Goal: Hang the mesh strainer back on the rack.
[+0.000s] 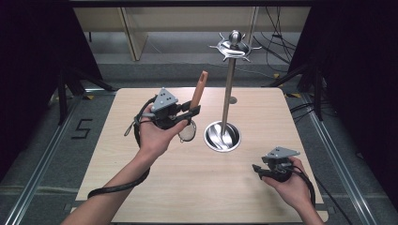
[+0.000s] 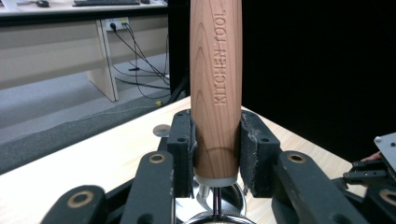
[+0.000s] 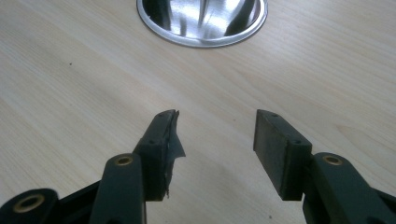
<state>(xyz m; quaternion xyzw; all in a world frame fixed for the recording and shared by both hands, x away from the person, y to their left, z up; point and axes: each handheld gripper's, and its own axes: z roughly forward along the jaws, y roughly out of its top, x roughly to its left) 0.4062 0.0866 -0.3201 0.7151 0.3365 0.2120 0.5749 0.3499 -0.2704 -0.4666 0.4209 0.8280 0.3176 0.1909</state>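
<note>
small round metal strainer with a wooden handle clenched by the handle in the left hand-held gripper, lifted off the bench toward its far-left side. not yet hung on the tall steel hook stand mid-bench. right hand-held gripper released, empty, near the near-right corner.

Even, soft overhead light falls on the pale desk, leaving faint shadows beneath the hands. Black curtains left and right swallow the light. The steel base throws bright glare streaks (strongest in the right gripper view). The near fingers look soft; all views are slightly grainy.
</note>
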